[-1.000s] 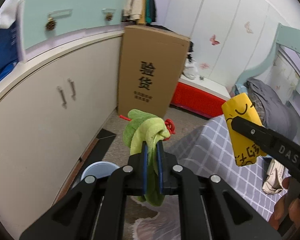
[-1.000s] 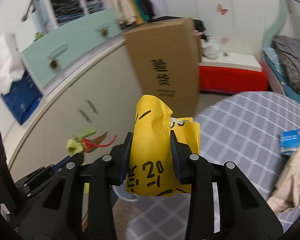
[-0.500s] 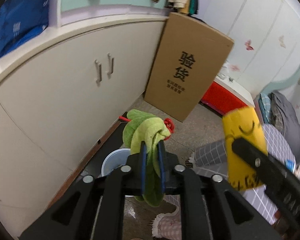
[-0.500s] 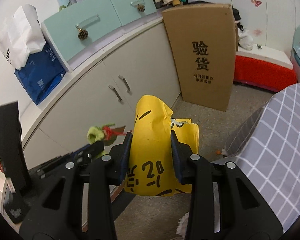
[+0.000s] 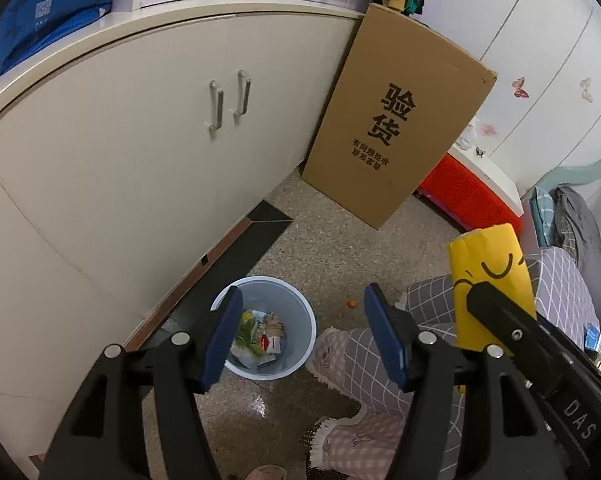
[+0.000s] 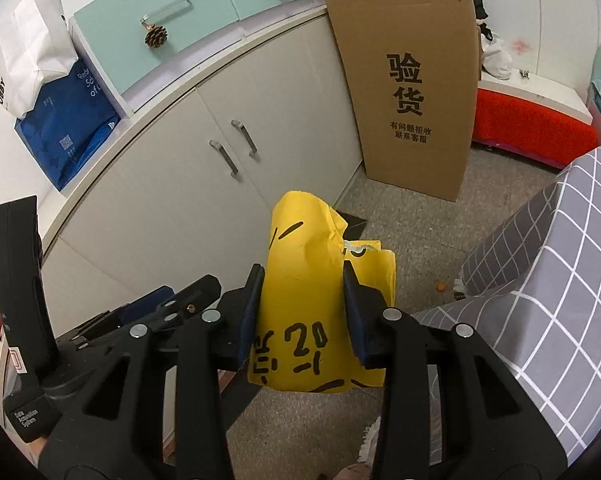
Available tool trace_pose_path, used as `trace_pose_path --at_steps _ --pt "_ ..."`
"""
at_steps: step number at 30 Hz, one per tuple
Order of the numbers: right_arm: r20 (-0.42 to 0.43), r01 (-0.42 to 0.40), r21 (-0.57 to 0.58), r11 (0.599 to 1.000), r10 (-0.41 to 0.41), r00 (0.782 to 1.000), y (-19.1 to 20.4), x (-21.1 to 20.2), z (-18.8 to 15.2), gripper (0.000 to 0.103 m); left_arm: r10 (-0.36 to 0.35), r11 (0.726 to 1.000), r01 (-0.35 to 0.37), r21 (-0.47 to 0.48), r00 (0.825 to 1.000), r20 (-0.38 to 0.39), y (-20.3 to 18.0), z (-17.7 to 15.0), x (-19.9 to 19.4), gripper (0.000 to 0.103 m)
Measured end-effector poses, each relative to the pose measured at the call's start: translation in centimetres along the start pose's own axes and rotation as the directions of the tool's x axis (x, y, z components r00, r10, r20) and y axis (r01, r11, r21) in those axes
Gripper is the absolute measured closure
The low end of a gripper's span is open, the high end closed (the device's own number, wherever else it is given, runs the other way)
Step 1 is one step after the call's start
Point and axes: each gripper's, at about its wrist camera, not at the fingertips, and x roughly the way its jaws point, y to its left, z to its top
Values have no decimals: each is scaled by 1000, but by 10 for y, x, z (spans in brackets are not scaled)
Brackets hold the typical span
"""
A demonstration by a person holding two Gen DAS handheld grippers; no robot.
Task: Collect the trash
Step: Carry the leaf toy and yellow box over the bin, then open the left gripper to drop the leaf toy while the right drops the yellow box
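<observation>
- Two grippers are in view above a speckled floor [image 5: 332, 248] beside a run of cream cupboards [image 5: 140, 152].
- The left gripper [image 5: 302, 334] has just been spreading its jaws; they stand wide apart with nothing between the blue pads.
- Seen between those jaws, on the floor below, is a pale blue bin [image 5: 300, 320]. Inside it lies mixed rubbish [image 5: 260, 336], with something green among wrappers.
- The right gripper [image 6: 303, 312] is pinching a crumpled yellow bag [image 6: 304, 280] marked in black; both pads press its sides.
- In the left view the yellow bag sits to the right of the bin, over a grey checked cloth [image 5: 560, 296].
- A tall cardboard box [image 5: 396, 120] leans against the cupboards beyond the bin.
</observation>
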Motion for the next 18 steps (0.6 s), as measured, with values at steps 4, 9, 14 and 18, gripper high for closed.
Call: trace_pose_path --at_steps 4,9,14,18 --pt "-5 -1 -3 1000 1 1000 3 2 0 65 7 1000 -7 -7 1000 2 6 -1 -2 41" --pt "-7 -10 -12 1000 10 1000 11 5 -1 64 13 1000 -13 -17 1000 6 13 -1 -5 41" --pt "-3 -24 -22 999 24 1000 20 9 1 64 37 999 -36 -30 999 12 24 -1 -8 39" --pt "9 -40 -27 999 40 999 28 16 4 58 88 995 -86 -49 996 32 37 2 -12 38"
